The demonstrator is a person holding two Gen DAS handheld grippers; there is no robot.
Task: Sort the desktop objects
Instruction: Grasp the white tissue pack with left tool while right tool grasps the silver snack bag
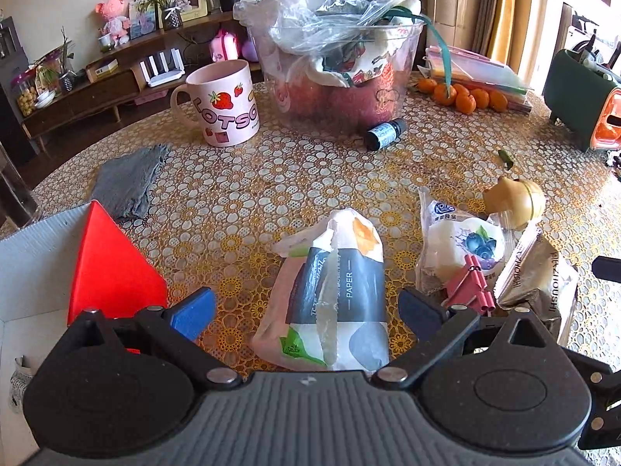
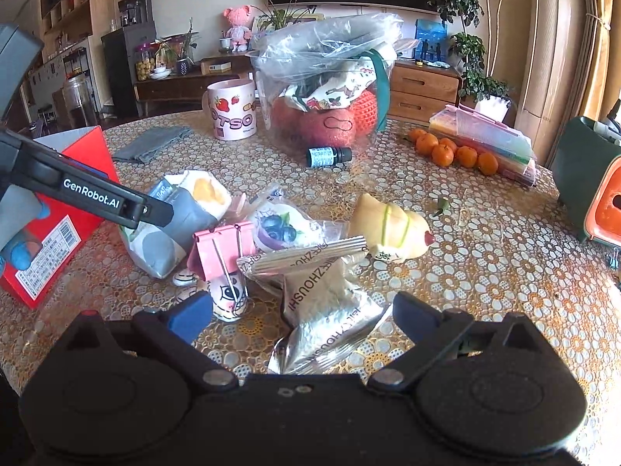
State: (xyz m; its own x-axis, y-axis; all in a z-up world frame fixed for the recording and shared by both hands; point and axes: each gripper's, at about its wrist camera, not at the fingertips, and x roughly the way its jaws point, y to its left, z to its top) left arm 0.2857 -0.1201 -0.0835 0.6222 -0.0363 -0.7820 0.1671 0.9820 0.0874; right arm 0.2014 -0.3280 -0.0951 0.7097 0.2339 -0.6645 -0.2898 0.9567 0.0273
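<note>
My left gripper point(image 1: 306, 310) is open, its jaws on either side of a tissue pack point(image 1: 337, 295) marked PAPER; the pack lies between them on the table. My right gripper point(image 2: 302, 318) is open around a silver snack packet point(image 2: 322, 303). Beside these lie a blueberry snack bag point(image 2: 279, 229), a pink binder clip point(image 2: 223, 250), a yellow squishy toy point(image 2: 392, 229) and a small dark bottle point(image 2: 328, 155). The left gripper also shows in the right wrist view point(image 2: 97, 194), over the tissue pack point(image 2: 182, 209).
A red box point(image 1: 108, 264) stands left, inside a white carton point(image 1: 31, 256). A pink mug point(image 1: 223, 103), a grey cloth point(image 1: 128, 178), a clear tub of toys point(image 1: 337, 73), oranges point(image 1: 462, 95), and a green holder point(image 1: 582, 105) ring the table.
</note>
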